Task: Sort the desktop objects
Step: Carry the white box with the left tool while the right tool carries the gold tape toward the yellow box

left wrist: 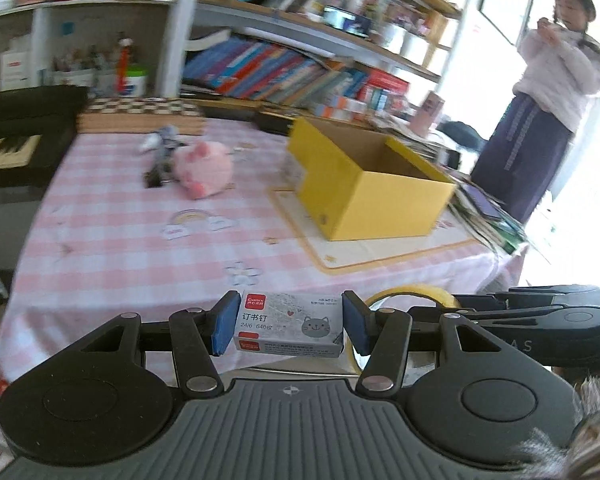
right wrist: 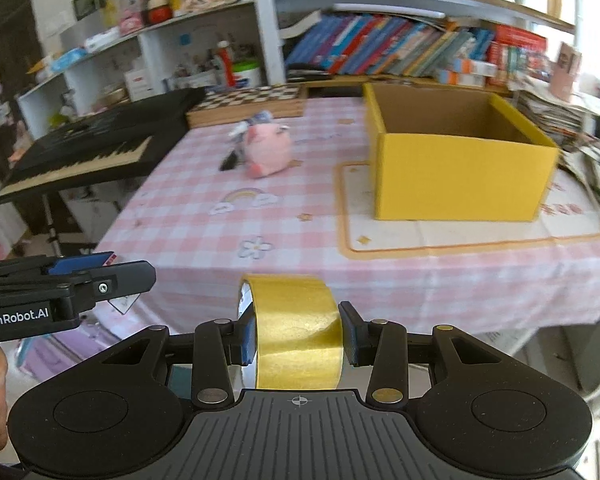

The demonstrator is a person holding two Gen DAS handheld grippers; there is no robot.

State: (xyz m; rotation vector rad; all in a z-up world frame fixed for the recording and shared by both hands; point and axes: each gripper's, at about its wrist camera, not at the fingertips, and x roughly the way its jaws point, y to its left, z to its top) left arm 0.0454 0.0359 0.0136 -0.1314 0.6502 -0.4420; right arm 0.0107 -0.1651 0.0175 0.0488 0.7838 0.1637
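Left gripper (left wrist: 289, 328) clamps a small staple box (left wrist: 289, 329) at lower centre. Right gripper (right wrist: 299, 340) squeezes a yellow tape roll (right wrist: 298, 334) at lower centre. A blurred yellow box (right wrist: 460, 156), seemingly open-topped, sits upper right on the checked table (right wrist: 204, 216).

A pink-and-white checked tablecloth (right wrist: 188, 216) printed with a rainbow (right wrist: 246, 196) carries a yellow box (right wrist: 460, 176) with a brown inside, a pink plush toy (right wrist: 269, 152) and a cream, orange-edged mat (right wrist: 452, 240), while blue pads (left wrist: 224, 330) flank a grey staple box (left wrist: 289, 330) and glossy yellow tape (right wrist: 298, 332).
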